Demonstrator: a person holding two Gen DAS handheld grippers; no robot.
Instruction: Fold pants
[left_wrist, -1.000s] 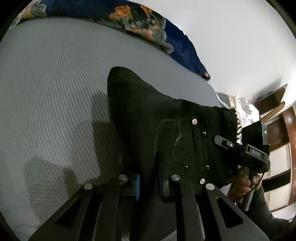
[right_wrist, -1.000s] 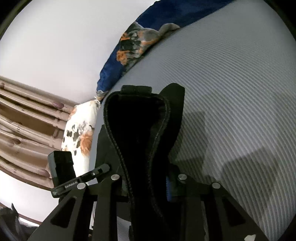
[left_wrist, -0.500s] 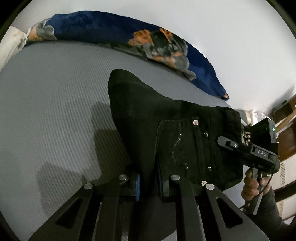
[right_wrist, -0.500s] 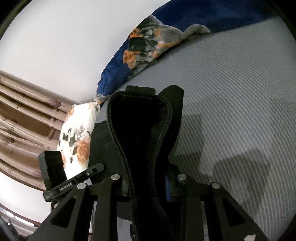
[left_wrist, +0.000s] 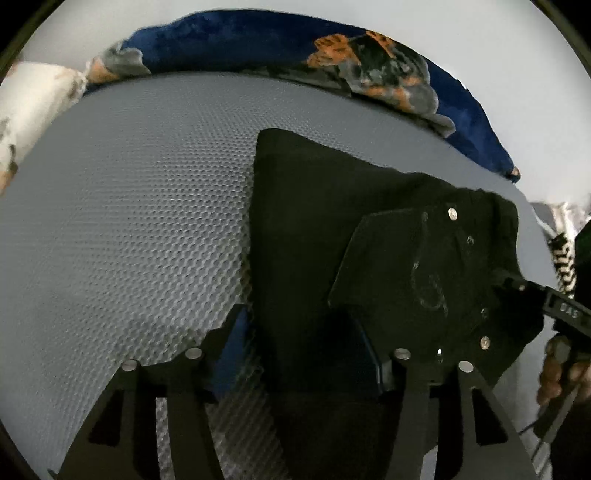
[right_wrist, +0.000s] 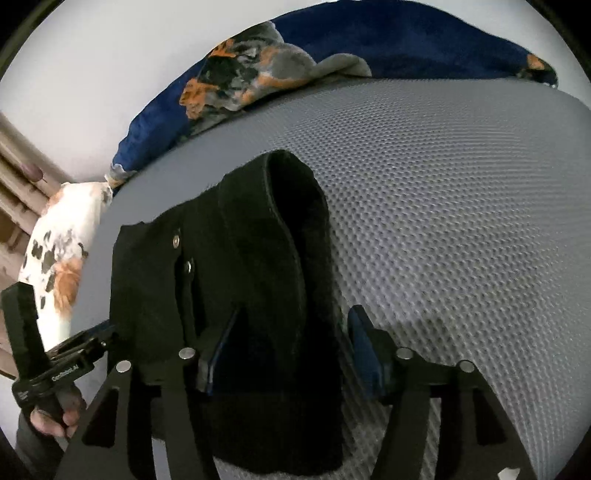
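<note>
Black pants (left_wrist: 332, 229) lie folded in a bundle on the grey mattress (left_wrist: 129, 206), back pocket with metal rivets facing up. My left gripper (left_wrist: 306, 347) is open, its jaws wide apart with the pants' near edge lying between them. In the right wrist view the pants (right_wrist: 240, 258) show the waistband end. My right gripper (right_wrist: 291, 350) is open too, jaws spread around the cloth, which rests loose between them. Each gripper shows in the other's view, at the right edge (left_wrist: 554, 302) and lower left (right_wrist: 55, 365).
A dark blue blanket with orange and grey print (left_wrist: 332, 51) lies along the mattress's far edge by the white wall. A white floral pillow (right_wrist: 59, 258) sits at the bed's end. Grey mattress stretches left of the pants.
Both grippers lowered the pants onto the mattress and opened their jaws, letting go of the cloth. The pants now rest flat rather than hanging.
</note>
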